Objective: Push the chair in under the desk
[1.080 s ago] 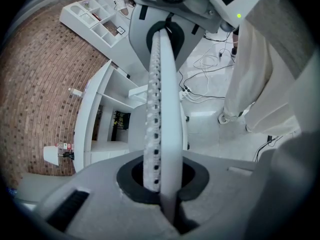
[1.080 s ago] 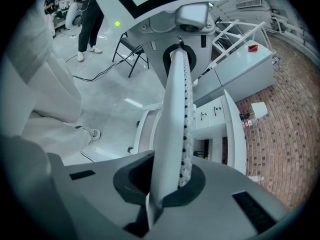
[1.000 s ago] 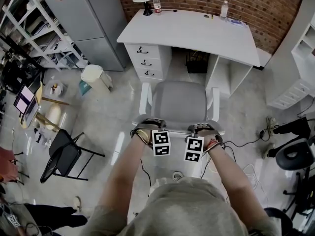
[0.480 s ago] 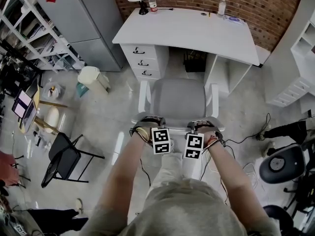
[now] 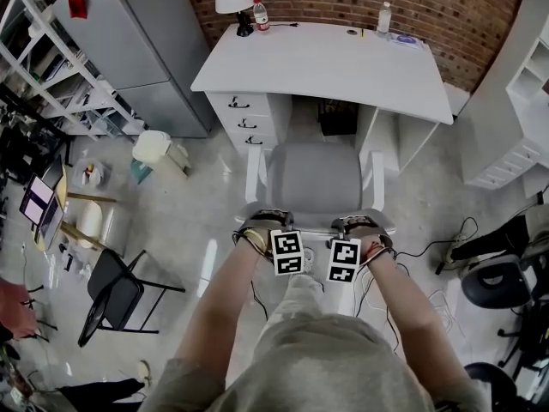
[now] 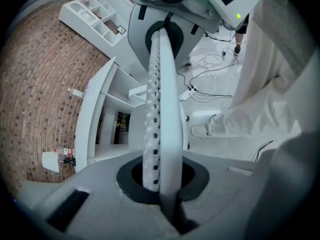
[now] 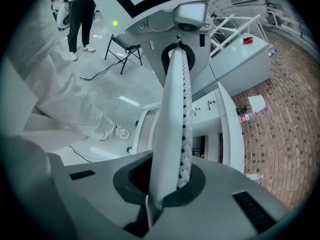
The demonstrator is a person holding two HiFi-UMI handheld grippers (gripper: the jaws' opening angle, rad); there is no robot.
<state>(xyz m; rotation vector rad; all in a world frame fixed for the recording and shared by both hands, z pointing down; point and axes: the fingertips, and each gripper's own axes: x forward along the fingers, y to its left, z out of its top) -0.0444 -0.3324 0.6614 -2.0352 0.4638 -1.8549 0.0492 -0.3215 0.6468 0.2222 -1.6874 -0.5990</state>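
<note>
Left tool [image 5: 273,228]: clenched on nothing, jaws pressed together, set against the backrest of the chair [image 5: 313,178], on the side away from the surface [image 5: 326,67].
Chair: faces the opening under the surface, seat front just short of the surface's edge.
Right tool [image 5: 353,228]: likewise clenched and empty, at the same backrest.
Progress: apparently mid-push; the seat is not yet under the surface.
</note>
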